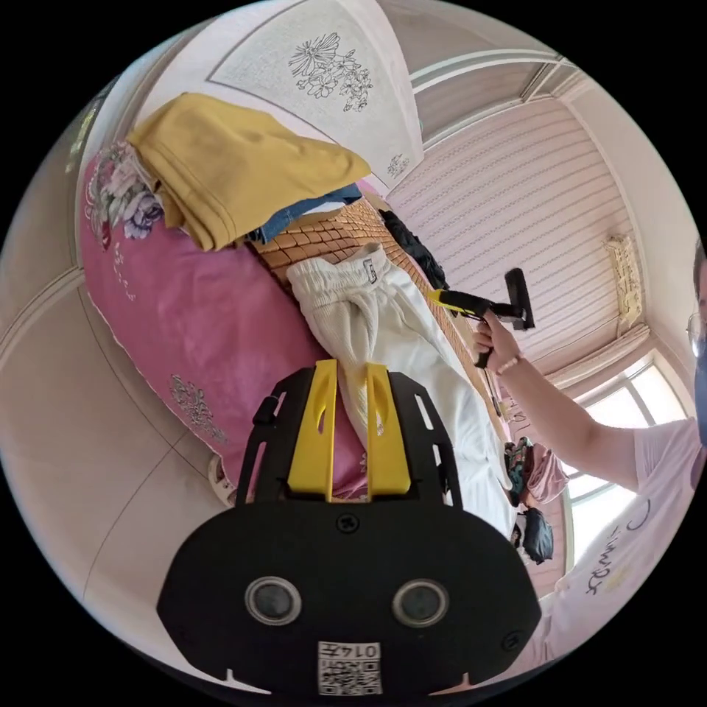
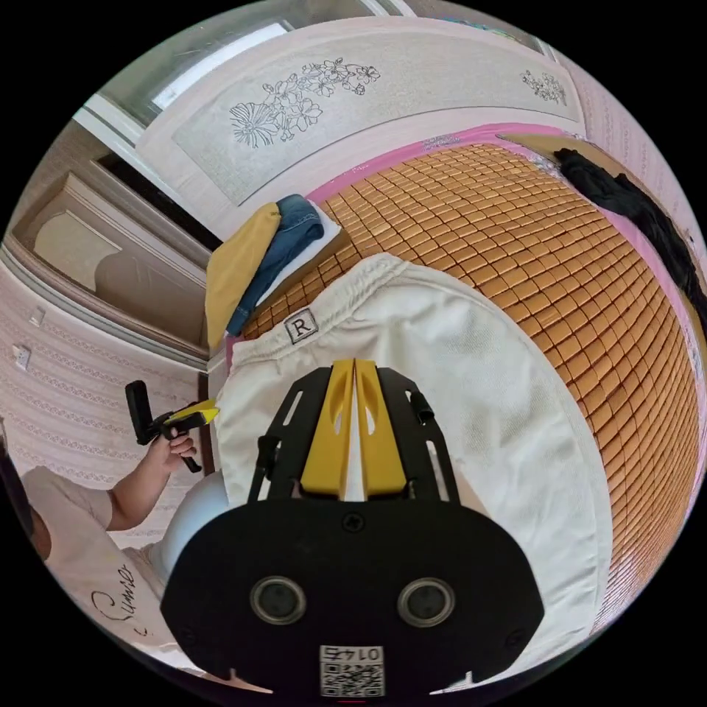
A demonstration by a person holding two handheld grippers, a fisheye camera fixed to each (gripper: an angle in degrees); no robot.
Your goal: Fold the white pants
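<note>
White pants [image 2: 456,383] lay spread flat on the woven orange-brown bamboo mat [image 2: 560,243] covering the bed, waistband toward the headboard. In the left gripper view the pants [image 1: 412,368] ran along the mat's edge [image 1: 324,239], next to the pink floral bedsheet [image 1: 184,309] hanging down the bed's side.

Left hand-held gripper [image 1: 352,368]: yellow jaws slightly apart, gap visible between them, nothing gripped, held above the pants' edge. Right hand-held gripper [image 2: 353,368]: yellow jaws pressed together, nothing between them, hovering over the pants below the waistband.

Each view also caught the other gripper held in a person's hand: right one [image 1: 482,303], left one [image 2: 177,421].

Folded mustard-yellow garment [image 2: 239,276] sat stacked on folded blue denim [image 2: 283,247] at the mat's corner near the headboard. Black garment [image 2: 633,210] lay bunched along the far side of the mat.

Room: pale headboard panel with line-drawn flowers [image 2: 309,103], pink striped wallpaper [image 1: 530,191], bright window [image 1: 626,412], pale tiled floor [image 1: 96,456].
</note>
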